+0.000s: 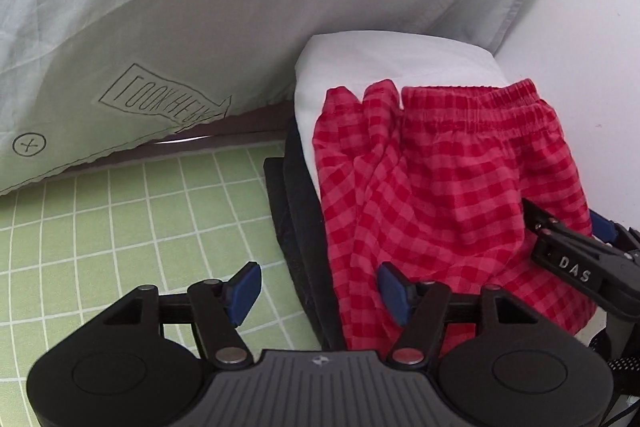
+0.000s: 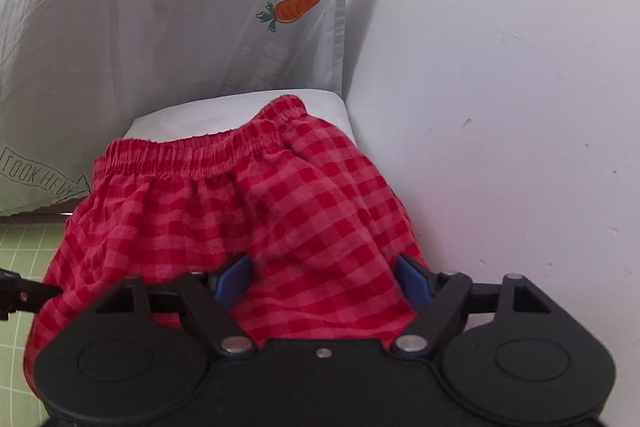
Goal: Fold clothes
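Folded red checked shorts (image 1: 440, 187) lie on top of a stack, over a white folded garment (image 1: 380, 59) and a dark one (image 1: 296, 211). My left gripper (image 1: 320, 293) stands open low at the stack's near left corner; its blue pads (image 1: 244, 291) press on nothing. In the right wrist view the shorts (image 2: 260, 195) fill the middle. My right gripper (image 2: 324, 279) is open, with a loose bulge of the red cloth between its fingers. The right gripper (image 1: 568, 247) also shows at the shorts' right edge in the left wrist view.
The stack sits on a green grid mat (image 1: 120, 227). Behind it hangs pale grey fabric (image 1: 240, 7) printed with a "LOOK HERE" arrow and a carrot (image 2: 296, 7). A white wall (image 2: 500, 107) stands close on the right.
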A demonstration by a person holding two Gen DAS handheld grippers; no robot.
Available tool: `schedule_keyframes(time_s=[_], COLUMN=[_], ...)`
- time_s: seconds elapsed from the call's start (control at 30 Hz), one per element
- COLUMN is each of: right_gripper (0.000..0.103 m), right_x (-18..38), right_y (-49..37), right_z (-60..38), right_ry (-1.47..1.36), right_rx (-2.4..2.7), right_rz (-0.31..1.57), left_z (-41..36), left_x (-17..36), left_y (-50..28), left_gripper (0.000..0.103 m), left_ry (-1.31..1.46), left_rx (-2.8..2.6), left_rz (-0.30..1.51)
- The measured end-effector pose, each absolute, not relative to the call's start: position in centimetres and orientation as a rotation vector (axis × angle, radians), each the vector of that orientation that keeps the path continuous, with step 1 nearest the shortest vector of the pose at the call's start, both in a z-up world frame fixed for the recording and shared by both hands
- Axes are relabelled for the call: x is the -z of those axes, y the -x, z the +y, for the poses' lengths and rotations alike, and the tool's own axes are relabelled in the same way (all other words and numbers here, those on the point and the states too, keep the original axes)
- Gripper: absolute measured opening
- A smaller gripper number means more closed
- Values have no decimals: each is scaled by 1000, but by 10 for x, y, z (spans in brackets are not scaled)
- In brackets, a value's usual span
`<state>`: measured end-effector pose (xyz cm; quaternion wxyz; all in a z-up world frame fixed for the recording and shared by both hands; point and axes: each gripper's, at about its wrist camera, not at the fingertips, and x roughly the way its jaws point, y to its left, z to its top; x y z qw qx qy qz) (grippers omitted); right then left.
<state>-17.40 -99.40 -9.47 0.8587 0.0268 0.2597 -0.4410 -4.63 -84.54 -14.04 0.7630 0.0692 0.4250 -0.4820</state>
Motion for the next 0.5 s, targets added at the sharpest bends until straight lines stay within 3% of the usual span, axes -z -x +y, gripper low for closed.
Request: schedule_keyframes(time_s=[0.17,0.2,0.4,0.5], right_gripper=[98,98,102,102], right_x=[84,80,56,48], right_y=[191,194,224,239], right_z=[-971,-966,-920,-892], right_ry=[-69,-74,-125,-147], right_rx=[916,910,888,875], right_rz=[506,498,460,452], left_z=[-829,-826,-779,-746], left_x=[127,121,76,53], left_y=[55,61,98,118], left_gripper=[74,81,98,101], left_ry=[-133,-134,-72,-64], left_rx=[1049,1059,1103,1123], left_rz=[890,872,720,628])
